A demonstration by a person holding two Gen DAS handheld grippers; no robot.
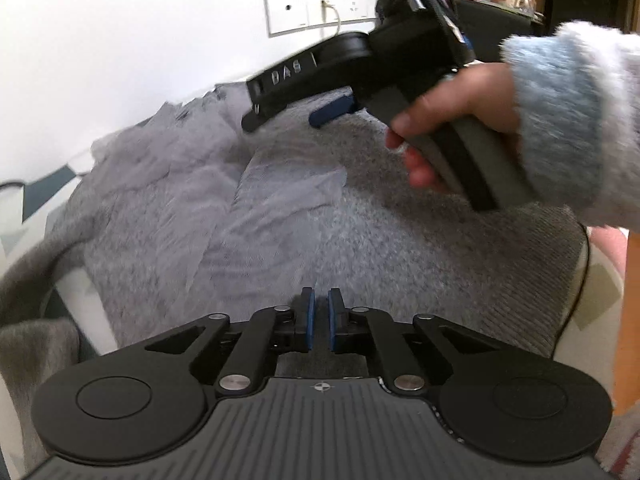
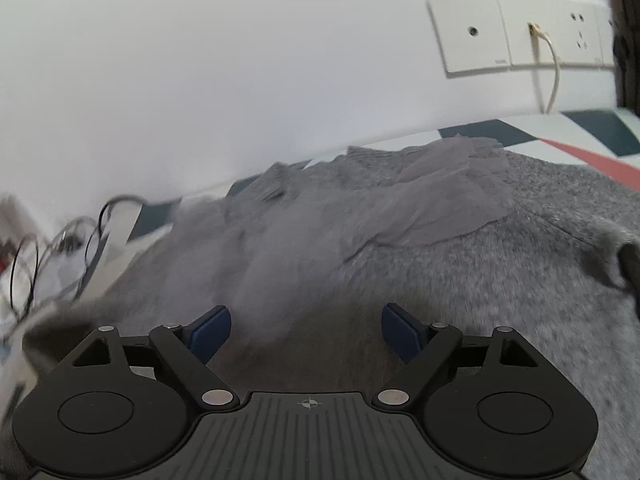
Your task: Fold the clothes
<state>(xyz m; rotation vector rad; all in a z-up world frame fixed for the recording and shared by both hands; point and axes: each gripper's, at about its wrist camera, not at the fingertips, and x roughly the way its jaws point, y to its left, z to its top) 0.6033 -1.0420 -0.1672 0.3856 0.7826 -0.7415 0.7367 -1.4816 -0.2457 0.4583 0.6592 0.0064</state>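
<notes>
in the near foreground, our left claw (image 1: 320, 320) has its blue pads drawn almost together at the near edge of the grey knit sweater (image 1: 380, 240); whether a pinch of knit sits between the pads we cannot tell, as the claw's own body hides the cloth right beneath them. our right claw (image 2: 306, 330), jaws spread wide and gripping nothing, hovers over the same sweater, carried by a hand (image 1: 448, 120) in a fluffy pale-blue sleeve (image 1: 576, 120).

the sweater lies spread across a bed with a patterned sheet (image 2: 600, 132), a sheer grey tulle panel (image 2: 420, 208) sewn over its upper front. we judge the knit soft, limp and fairly light, likely to sag and drag rather than hold a line; the tulle looks flimsy and prone to snagging, so the thick knit at hem, shoulder or cuff seems the safer place to take hold.

much stays unclear: motion blur smears the middle of the garment, one sleeve drops out of sight at the near left, and the collar is hard to pick out under the tulle. beyond, tangled cables (image 2: 60, 248) lie at the bed's edge and a wall socket panel (image 2: 520, 36) is fixed on the white wall.
</notes>
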